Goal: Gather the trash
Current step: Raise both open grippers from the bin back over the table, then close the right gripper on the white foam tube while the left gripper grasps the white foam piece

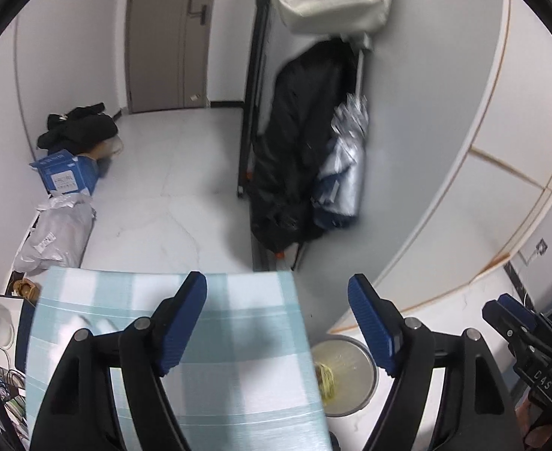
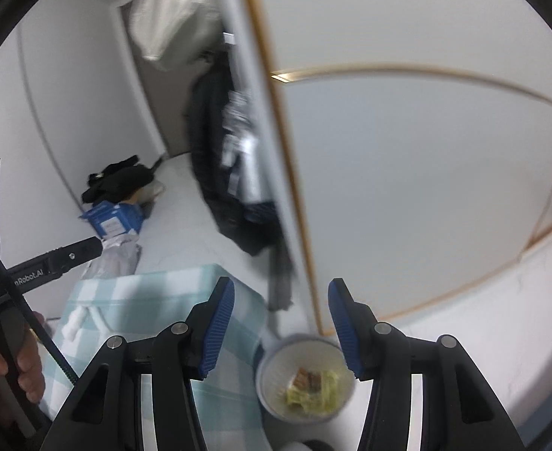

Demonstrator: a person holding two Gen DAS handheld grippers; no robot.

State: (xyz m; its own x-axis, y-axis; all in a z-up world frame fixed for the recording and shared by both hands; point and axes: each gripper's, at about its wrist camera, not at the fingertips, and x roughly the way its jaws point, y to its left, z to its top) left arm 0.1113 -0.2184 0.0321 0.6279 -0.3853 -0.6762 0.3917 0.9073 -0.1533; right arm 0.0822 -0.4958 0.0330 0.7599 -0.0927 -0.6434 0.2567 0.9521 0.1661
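A round bin [image 1: 351,376] stands on the floor beside a table with a light blue checked cloth [image 1: 201,357]. It also shows in the right wrist view [image 2: 306,379], holding yellow-green wrappers [image 2: 313,391]. My left gripper [image 1: 276,323] is open and empty, held above the table edge and the bin. My right gripper [image 2: 281,327] is open and empty, above the bin. The right gripper's body shows at the right edge of the left wrist view [image 1: 524,338]. Something small and white [image 2: 75,323] lies on the cloth.
A dark coat [image 1: 298,143] and a silver bag [image 1: 343,173] hang on a rack by the wall. A blue box [image 1: 65,176], a grey parcel bag [image 1: 58,233] and black clothes [image 1: 80,127] lie on the floor at left. A white cabinet [image 1: 482,150] stands at right.
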